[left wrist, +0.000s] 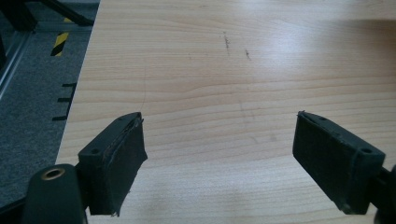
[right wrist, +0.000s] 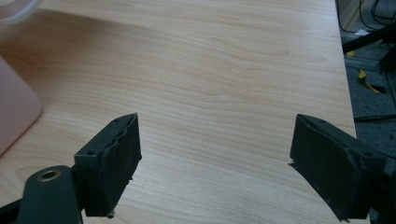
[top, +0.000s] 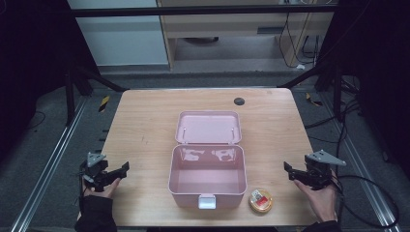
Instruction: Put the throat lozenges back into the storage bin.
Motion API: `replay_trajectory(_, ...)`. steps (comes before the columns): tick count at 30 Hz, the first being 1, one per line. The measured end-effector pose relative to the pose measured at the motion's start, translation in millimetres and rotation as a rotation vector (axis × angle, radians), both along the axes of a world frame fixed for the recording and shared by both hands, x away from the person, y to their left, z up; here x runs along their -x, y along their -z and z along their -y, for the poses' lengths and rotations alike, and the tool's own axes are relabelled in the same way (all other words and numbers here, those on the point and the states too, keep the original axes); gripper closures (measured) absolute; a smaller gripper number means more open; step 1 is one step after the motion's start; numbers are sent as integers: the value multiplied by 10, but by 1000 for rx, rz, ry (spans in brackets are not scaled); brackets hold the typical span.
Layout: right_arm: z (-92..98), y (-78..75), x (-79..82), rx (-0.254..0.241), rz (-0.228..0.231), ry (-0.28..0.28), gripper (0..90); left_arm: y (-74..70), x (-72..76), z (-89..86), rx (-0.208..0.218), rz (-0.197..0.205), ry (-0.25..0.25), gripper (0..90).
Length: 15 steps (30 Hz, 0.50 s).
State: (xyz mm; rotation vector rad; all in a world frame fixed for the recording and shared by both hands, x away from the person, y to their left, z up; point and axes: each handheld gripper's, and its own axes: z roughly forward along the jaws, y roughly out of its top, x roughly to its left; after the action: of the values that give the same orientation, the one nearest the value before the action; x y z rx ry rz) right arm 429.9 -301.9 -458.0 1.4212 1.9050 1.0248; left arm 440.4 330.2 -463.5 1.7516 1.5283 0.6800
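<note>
A pink plastic box (top: 207, 181) sits open in the middle of the wooden table (top: 145, 121), its lid (top: 208, 127) laid back flat behind it and a white latch at its front. Its inside looks bare. A small round yellow tin (top: 260, 200) with a red and white label lies just right of the box's front corner. My left gripper (top: 124, 169) rests open at the table's left edge, well left of the box; in the left gripper view it (left wrist: 219, 154) has bare wood between its jaws. My right gripper (top: 289, 170) is open at the right edge, and the right gripper view shows it (right wrist: 215, 154) holding nothing.
A dark round grommet (top: 239, 101) sits near the table's far edge. The pink box's corner (right wrist: 14, 107) shows at the left of the right gripper view. Black frame legs, cables and grey floor surround the table.
</note>
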Motion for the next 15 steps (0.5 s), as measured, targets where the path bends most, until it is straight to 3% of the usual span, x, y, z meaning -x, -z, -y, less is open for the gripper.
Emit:
replay_trajectory(8, -84, -217, 45, 43, 32, -105, 203, 72, -37, 36, -15, -32, 14, 187)
replay_trajectory(15, -197, -381, 52, 56, 3, -199, 207, 79, -33, 45, -26, -34, 14, 193)
